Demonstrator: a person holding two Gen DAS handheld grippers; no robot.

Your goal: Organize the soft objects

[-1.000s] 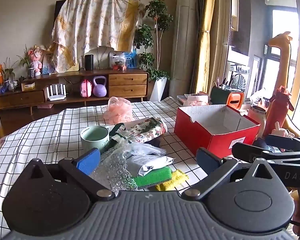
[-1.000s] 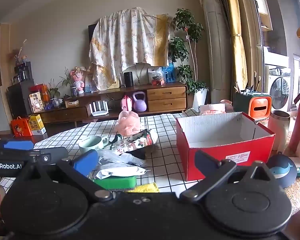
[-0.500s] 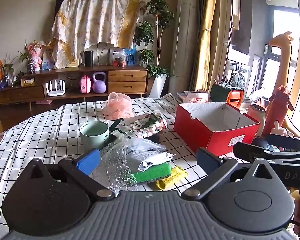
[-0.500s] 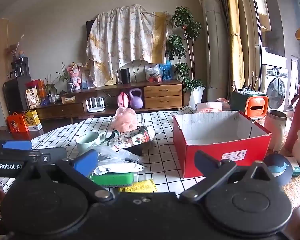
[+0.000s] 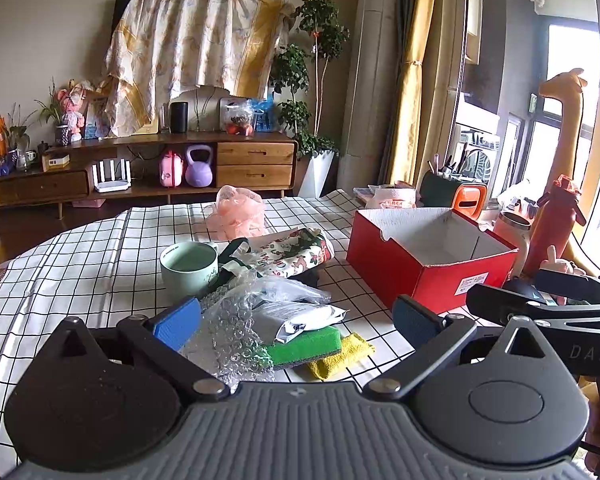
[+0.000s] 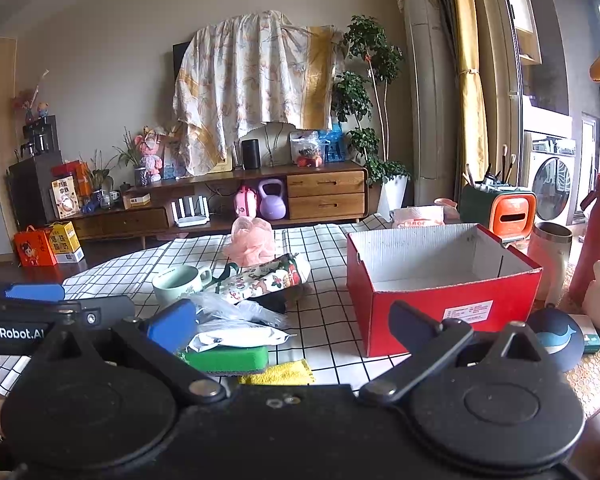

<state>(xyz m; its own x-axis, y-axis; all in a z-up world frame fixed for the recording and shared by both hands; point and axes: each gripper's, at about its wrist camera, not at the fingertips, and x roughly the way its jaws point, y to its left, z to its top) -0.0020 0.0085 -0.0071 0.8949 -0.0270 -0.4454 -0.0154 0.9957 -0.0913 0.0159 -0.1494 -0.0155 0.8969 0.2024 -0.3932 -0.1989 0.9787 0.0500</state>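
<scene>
Checked tablecloth (image 5: 80,264) covers the work surface, with the soft-object pile at 12 o'clock near the left gripper (image 5: 296,316), whose jaws stand wide apart and hold nothing. The right gripper (image 6: 292,322) is likewise spread wide and empty. Nearest lie the bubble wrap (image 5: 228,336), green sponge (image 5: 308,346) and yellow cloth (image 5: 340,358), the sponge resting on the cloth's edge and a white pouch (image 5: 308,316) lying over the sponge. Beyond, a printed fabric roll (image 5: 292,256) touches the green mug (image 5: 188,266); a pink mesh puff (image 5: 238,216) sits further off. The red box (image 5: 428,264), open and apparently empty, stands at 2 o'clock. Risk: overlapped items may drag together when one is lifted; the slippery wrap may slip from the pads; the mug could be knocked. Legible text: "GenRobot.AI" and "DAS" on the gripper bodies; the box label is unreadable.
</scene>
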